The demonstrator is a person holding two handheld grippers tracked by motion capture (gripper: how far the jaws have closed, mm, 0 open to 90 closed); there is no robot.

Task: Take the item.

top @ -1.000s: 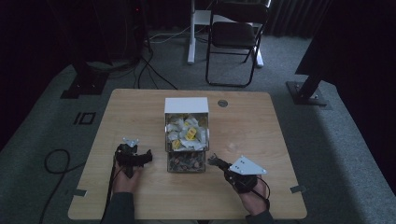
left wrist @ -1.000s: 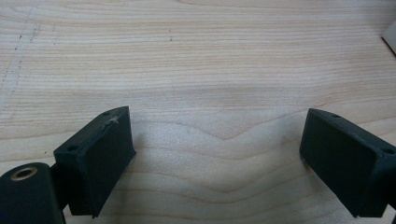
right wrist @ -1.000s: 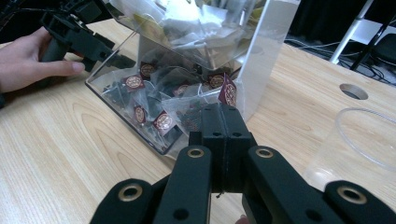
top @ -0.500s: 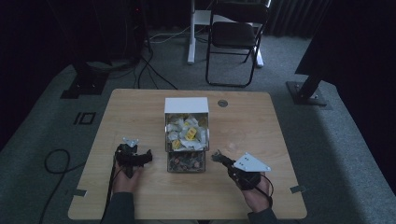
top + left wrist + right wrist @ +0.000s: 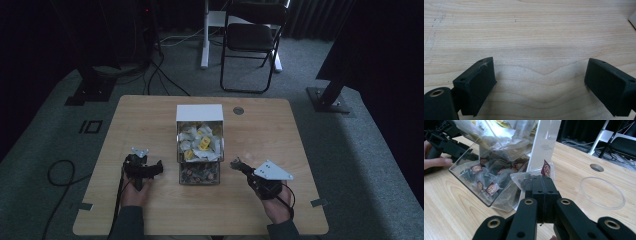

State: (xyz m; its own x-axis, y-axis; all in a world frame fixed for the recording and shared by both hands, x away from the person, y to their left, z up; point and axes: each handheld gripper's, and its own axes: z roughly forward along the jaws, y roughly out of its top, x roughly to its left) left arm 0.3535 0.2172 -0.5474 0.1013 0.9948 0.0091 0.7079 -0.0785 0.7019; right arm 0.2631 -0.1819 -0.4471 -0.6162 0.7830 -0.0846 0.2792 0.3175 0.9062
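Note:
A clear dispenser box (image 5: pixel 200 150) with a white top stands mid-table. Pale and yellow sachets fill its upper part, and dark sachets with red labels (image 5: pixel 491 188) lie in its lower tray. My right gripper (image 5: pixel 543 180) is shut on one clear sachet (image 5: pixel 524 178) of dark tea with a red label, just off the tray's right corner. In the high view the right gripper (image 5: pixel 239 165) sits right of the tray. My left gripper (image 5: pixel 539 72) stands open over bare wood with nothing between its jaws, left of the box (image 5: pixel 150 169).
A clear plastic cup (image 5: pixel 600 195) stands on the table just right of my right gripper. Behind it is a round cable hole (image 5: pixel 596 167) in the tabletop. A folding chair (image 5: pixel 250 45) and stand legs are on the floor beyond the table.
My right gripper has shifted slightly to the right and away from me, still shut on the sachet. The left gripper has stayed where it was.

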